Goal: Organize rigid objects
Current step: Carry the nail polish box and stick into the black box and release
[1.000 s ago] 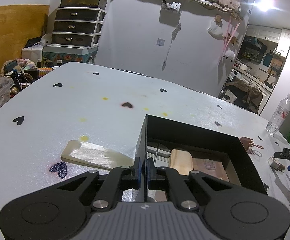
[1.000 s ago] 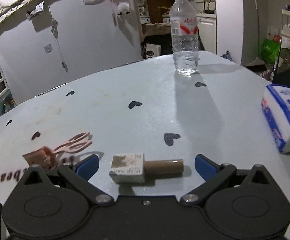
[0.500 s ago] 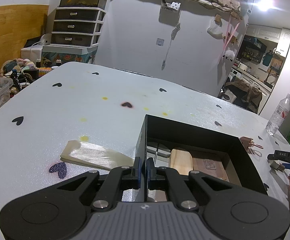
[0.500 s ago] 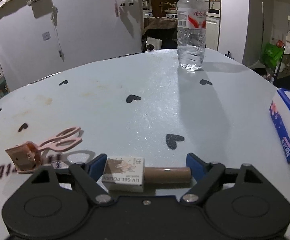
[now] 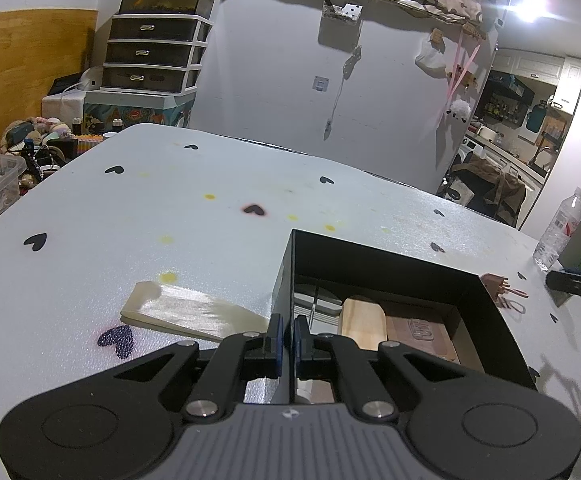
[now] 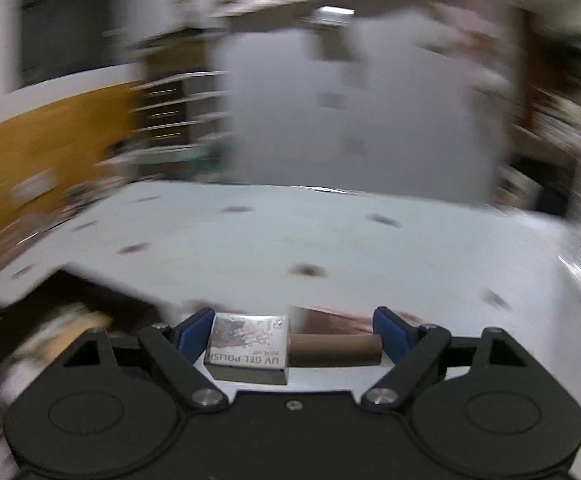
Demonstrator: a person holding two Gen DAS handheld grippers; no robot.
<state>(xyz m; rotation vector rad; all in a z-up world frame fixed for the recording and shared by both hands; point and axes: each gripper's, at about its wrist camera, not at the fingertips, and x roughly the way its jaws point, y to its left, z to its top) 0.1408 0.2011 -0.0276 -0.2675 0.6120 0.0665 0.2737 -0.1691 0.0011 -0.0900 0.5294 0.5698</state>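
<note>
A small bottle (image 6: 290,350) is held across the right gripper (image 6: 293,334). It has a white boxy label end, with the words UV GEL POLISH on it, and a brown round cap end. The blue pads (image 6: 388,330) are pressed on its two ends, one on the label end and one on the tip of the cap, so the bottle is clamped and lifted off the table (image 6: 330,240). The right view is blurred, so little else can be told there, only that a dark shape is seen low on the left.

In the left view, a black box (image 5: 390,264) is seen on the white table with black hearts (image 5: 34,242). Its near wall is pinched between the pads of the left gripper (image 5: 286,338), which are almost together with only the thin wall between them. Inside the box, a pale wooden piece (image 5: 360,320) and a brown flat piece (image 5: 422,332) are seen lying side by side, touching. A cream flat piece (image 5: 186,312) is laid on the table just beside the box, on its left side. A pink clip (image 5: 500,286) is seen past the far right corner of the box. A clear water bottle (image 5: 558,228) is stood near the far right edge of the table, well apart from the box. A set of dark drawers (image 5: 152,54) is seen by the back wall.
</note>
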